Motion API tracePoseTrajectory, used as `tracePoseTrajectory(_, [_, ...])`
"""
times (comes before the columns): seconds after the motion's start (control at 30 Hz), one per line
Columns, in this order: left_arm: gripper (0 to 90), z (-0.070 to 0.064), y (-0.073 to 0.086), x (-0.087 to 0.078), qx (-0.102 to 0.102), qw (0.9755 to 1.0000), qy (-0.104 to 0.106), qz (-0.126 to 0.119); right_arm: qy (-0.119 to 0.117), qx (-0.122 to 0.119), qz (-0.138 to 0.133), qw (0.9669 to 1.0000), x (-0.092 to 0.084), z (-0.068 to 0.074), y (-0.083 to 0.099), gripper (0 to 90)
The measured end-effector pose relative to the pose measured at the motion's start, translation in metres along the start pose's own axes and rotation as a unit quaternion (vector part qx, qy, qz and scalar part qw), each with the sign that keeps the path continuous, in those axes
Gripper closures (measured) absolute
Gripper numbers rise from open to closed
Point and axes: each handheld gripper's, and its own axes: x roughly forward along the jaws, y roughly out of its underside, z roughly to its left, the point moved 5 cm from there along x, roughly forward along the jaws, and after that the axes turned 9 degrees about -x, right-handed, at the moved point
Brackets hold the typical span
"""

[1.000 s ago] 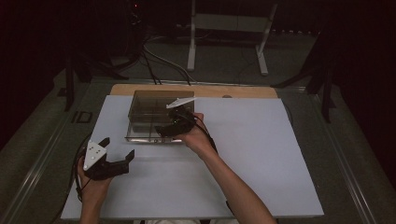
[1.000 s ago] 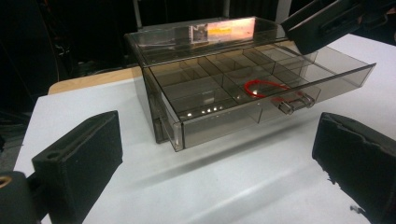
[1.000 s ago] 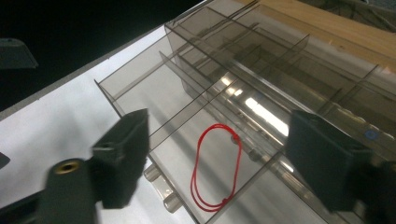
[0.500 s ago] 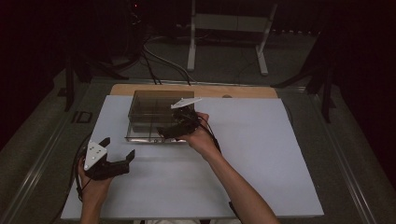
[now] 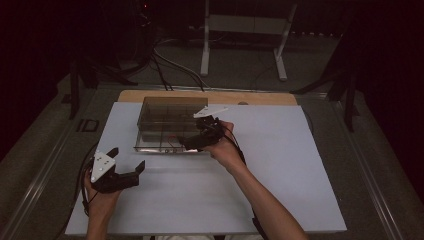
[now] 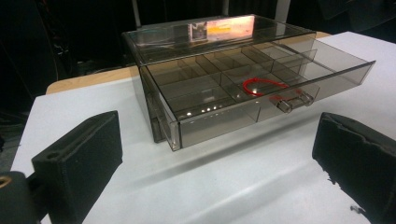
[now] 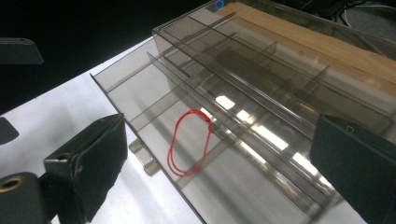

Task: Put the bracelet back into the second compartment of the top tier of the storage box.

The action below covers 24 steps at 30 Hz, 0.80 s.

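High view first: your right gripper hovers at the front edge of the pulled-out drawer of the smoky plastic organizer box, which sits at the back of the white table mat. Your left gripper rests low on the mat, well apart from the box, near the front left corner.

Right gripper view settles the jaw state: your jaws have just been opening and now stand wide, with nothing pressed between them. Below and between them lies the red rubber band, a loose loop flat on the drawer floor, draped across one of the low dividers near the front wall and the small clear handle. It looks released, not held.

Left gripper view shows your other jaws spread wide and empty too, facing the drawer front, with the red loop just behind the handle.

So the placing part appears done: the band is in the drawer and free of both grippers. What seems left is shutting the drawer, which is out nearly its full length. Draw the right gripper clear of the front wall first, then push the drawer squarely so the light box does not slide back on the mat.
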Motion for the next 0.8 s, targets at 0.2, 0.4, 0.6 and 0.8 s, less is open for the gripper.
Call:
tracePoseTrajectory(0.2, [3.2,-0.001,0.001,0.001,0.0,1.0,0.001,0.002,0.004,-0.002,-0.01,0.9999,-0.011,-0.004,0.006,4.4])
tracePoseTrajectory(0.4, [3.2,-0.001,0.001,0.001,-0.001,1.0,0.002,0.002,0.006,-0.001,-0.023,0.9997,-0.022,-0.007,0.011,4.4])
tracePoseTrajectory(0.6, [3.2,-0.001,0.001,0.001,-0.001,1.0,0.003,0.002,0.011,-0.004,-0.033,0.9994,-0.034,-0.009,0.015,4.4])
tracePoseTrajectory(0.8, [3.2,-0.001,0.002,0.002,-0.002,1.0,0.004,0.003,0.015,0.002,-0.051,0.9986,-0.046,-0.011,0.02,4.6])
